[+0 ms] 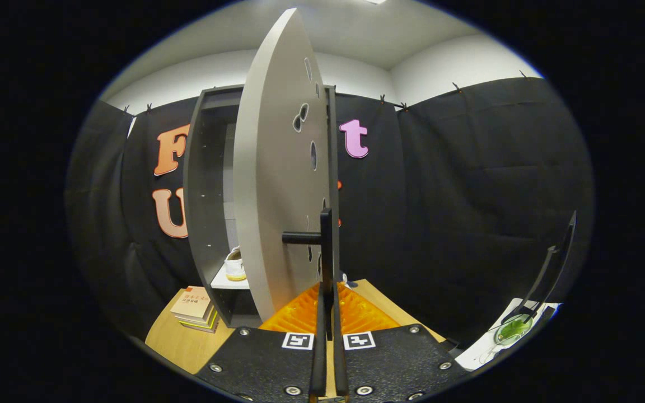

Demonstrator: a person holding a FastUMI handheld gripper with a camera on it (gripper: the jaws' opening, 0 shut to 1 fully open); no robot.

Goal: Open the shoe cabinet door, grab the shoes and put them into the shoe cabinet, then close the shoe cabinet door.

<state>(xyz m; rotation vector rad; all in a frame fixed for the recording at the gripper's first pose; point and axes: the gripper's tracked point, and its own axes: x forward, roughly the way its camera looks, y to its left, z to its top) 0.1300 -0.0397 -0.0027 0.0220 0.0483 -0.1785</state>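
Note:
The grey shoe cabinet (205,184) stands on the wooden table, and its pale door (275,184) is swung out towards me, seen nearly edge-on. A black handle (326,240) sticks out of the door's face on a short post. My gripper (328,299) is shut on the lower end of the handle's upright bar, one finger on each side. Inside the cabinet, a white shoe with a yellow sole (235,265) rests on a white shelf (227,281) behind the door's left edge.
A stack of books (194,308) lies on the wooden table (182,341) left of the cabinet's foot. Off to the right a green dish (513,329) sits on a white surface beside a black slanted stand (552,263). Black cloth walls close the booth.

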